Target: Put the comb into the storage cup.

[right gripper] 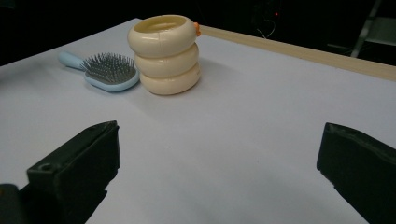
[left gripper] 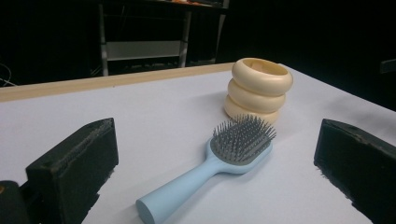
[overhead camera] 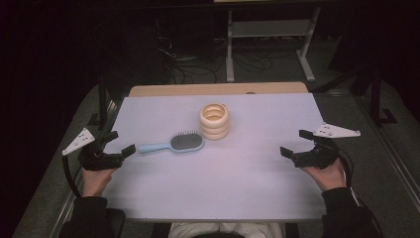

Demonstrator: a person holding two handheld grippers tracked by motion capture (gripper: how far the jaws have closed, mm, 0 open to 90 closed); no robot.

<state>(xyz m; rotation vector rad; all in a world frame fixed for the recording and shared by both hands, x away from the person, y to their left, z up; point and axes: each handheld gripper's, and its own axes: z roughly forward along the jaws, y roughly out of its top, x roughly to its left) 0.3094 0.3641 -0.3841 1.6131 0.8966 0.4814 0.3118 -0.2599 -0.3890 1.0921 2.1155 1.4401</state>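
I hold my left hand-held gripper and right hand-held gripper at the near edges of the tabletop, jaws wide, nothing between them. Step in hand, as I judge it: approach. The blue hairbrush lies bristles up just beyond the left jaws, its head beside the cream ringed holder. Next: advance left, straddle the handle, close.

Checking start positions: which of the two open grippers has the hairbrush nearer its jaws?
The left gripper: the light blue plastic hairbrush points its handle at it, while the right gripper sits far across the table.
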